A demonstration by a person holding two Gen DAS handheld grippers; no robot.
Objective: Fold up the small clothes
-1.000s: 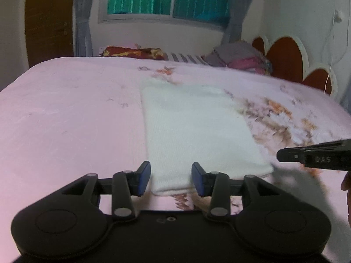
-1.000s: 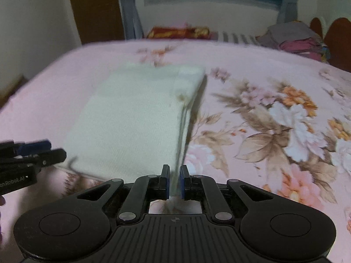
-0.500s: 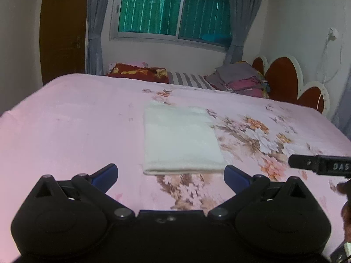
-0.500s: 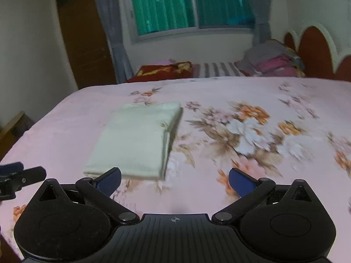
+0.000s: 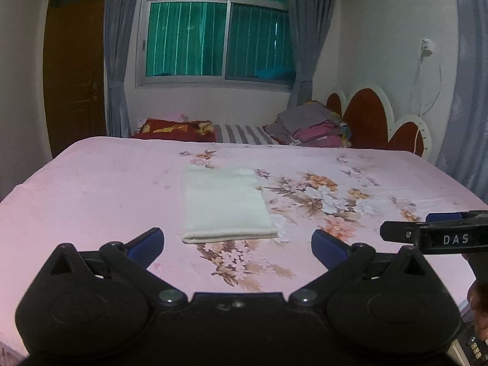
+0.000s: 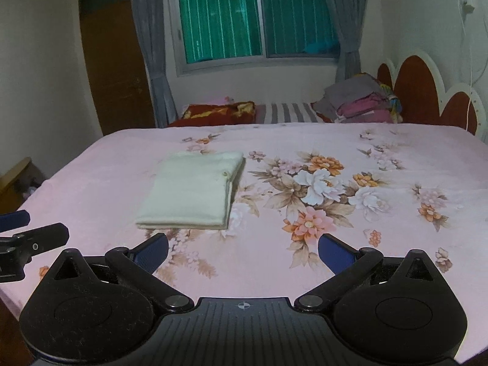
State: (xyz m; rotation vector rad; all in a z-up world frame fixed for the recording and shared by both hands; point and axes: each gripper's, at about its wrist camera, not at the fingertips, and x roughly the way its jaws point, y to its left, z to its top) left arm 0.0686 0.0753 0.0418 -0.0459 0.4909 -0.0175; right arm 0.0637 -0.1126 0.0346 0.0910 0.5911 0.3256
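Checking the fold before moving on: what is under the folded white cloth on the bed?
The folded white cloth lies flat on the pink floral bedspread; printed flowers show around its edges. The bedspread beneath it is covered, so anything under the cloth cannot be seen.

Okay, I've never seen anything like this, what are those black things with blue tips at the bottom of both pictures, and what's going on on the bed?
They are hand-held grippers, one in each of a person's hands, each with a camera looking forward along its two fingers. One picture is from the left gripper, the other from the right gripper. Both are open, the blue-tipped fingers spread wide and holding nothing. On the pink floral bedspread lies a cream cloth, folded into a neat rectangle, untouched. Each camera also catches the other gripper at its edge. A pile of clothes sits at the far end.
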